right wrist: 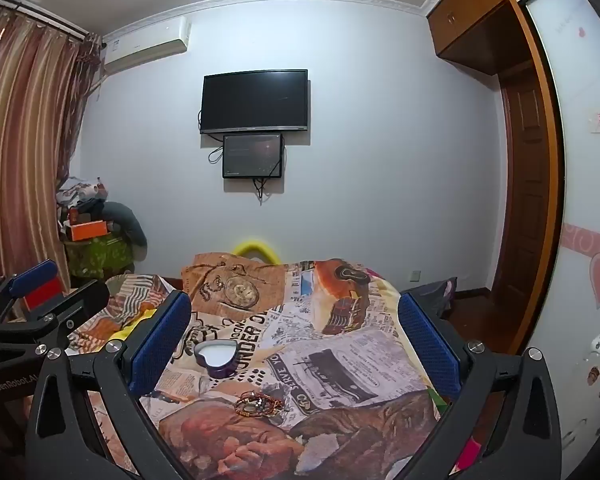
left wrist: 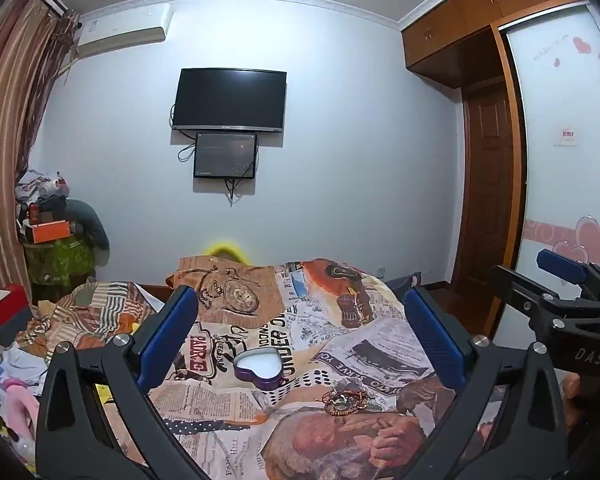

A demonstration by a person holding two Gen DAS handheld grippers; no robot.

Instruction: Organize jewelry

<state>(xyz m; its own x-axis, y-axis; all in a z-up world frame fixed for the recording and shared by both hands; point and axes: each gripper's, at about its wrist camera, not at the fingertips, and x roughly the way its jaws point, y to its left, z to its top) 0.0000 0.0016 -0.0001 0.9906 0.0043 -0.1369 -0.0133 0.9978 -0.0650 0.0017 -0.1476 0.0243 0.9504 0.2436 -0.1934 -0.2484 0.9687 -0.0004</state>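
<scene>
On the bed, a newspaper-print bedspread (left wrist: 340, 332) covers the mattress and carries the task's things. Seen from the left wrist camera, a heart-shaped tin (left wrist: 258, 365) with a purple wall and a pale, bare inside sits open near the middle of the frame, and a small heap of jewelry (left wrist: 345, 401), reddish beaded strands tangled around something round, lies at about four o'clock from the tin, near it but not touching. The left gripper (left wrist: 300, 328) hangs above the spread with its blue-padded jaws spread as wide as they go and nothing between them; tin and jewelry both show in the gap, lying on the cloth beyond the pads. At the three o'clock edge of that view the right gripper (left wrist: 560, 276) comes in from the side, its blue pads apart and bare. From the right wrist camera the right gripper (right wrist: 296, 332) is likewise fully spread and holding nothing; the tin (right wrist: 216, 358) sits toward nine o'clock of the gap, just beside the left-hand pad in the picture, and the jewelry (right wrist: 258, 402) lies at about five o'clock from it. The left gripper (right wrist: 28, 280) shows at that view's nine o'clock edge. On the far wall, at twelve o'clock, hangs a dark television (left wrist: 230, 100) with a smaller screen (left wrist: 225, 155) under it.
</scene>
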